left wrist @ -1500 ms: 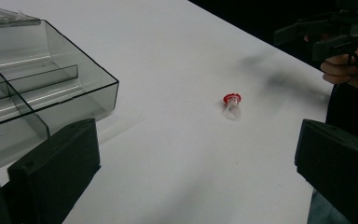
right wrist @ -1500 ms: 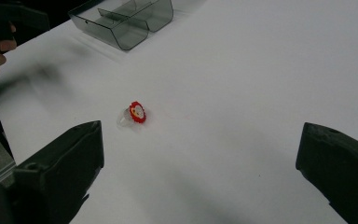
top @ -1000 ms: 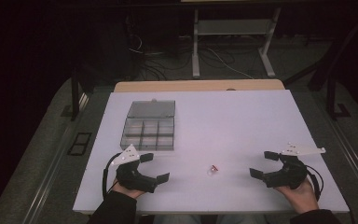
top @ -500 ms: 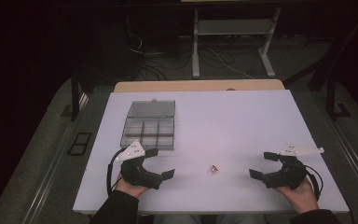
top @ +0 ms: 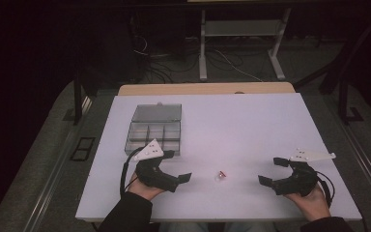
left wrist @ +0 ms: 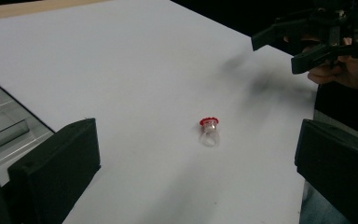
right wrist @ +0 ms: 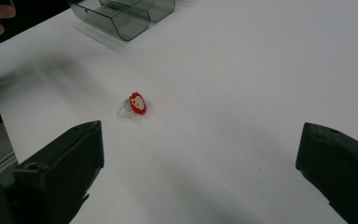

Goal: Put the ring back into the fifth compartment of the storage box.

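Both jaws on each gripper stand wide apart, empty, and we keep them low at the bottom of the high view. Between them, at lower centre, lies the small clear ring [top: 220, 176] with its red flower top, tipped on its side on the white table [top: 251, 125]. Our left gripper [top: 176, 166] sits nearer to it than our right gripper [top: 273, 170], probably to reach it first. At upper left, the grey compartment box [top: 153, 129] lies open, likely the ring's destination.

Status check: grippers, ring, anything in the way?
Left gripper open, empty. Right gripper open, empty. Clear ring with red top lies loose on the white table between them. Compartment box off left, path clear.
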`<state>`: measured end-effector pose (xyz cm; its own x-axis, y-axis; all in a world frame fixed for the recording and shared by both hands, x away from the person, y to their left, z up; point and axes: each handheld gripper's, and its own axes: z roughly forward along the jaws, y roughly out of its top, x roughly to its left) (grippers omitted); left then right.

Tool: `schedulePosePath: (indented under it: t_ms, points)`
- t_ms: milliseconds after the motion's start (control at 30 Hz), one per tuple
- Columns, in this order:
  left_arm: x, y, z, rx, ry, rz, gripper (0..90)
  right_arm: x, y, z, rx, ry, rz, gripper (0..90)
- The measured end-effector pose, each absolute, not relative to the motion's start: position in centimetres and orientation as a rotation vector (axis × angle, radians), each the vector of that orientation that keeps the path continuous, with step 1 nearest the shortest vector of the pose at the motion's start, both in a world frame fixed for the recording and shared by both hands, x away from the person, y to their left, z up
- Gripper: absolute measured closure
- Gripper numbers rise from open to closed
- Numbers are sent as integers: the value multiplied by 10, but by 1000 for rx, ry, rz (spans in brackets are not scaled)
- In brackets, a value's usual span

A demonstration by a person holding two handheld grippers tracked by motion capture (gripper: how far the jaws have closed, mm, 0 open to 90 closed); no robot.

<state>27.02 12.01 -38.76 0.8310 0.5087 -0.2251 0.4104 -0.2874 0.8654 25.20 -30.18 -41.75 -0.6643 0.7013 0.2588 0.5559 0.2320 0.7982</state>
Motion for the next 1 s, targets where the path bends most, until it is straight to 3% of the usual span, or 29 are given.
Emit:
schedulePosePath:
  t_ms: [1000]
  points:
    - [286,68,-397,2054,618,28,0,252,-302,-418,1196,2346,1410,3]
